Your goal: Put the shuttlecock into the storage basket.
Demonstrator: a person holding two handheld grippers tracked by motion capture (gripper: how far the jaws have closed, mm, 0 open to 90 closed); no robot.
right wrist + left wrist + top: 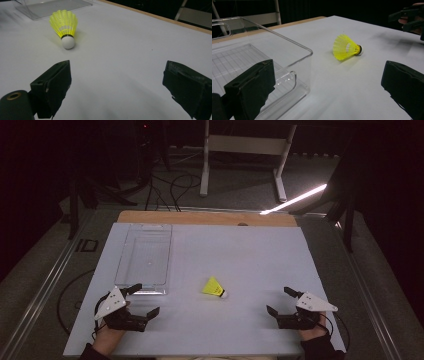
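**High view inspection: shuttlecock not yet picked up**

High view, left to right: one left gripper (145, 301), jaws wide and empty; one clear tray (143, 257), apparently empty, though glare hinders certainty; one yellow shuttlecock (215, 288) lying on its side on the counter (260, 255), just right of the tray; one right gripper (279, 302), wide, empty. Judged: nothing grasped, all work remains.

one shuttlecock (215, 287), one clear tray (144, 257)
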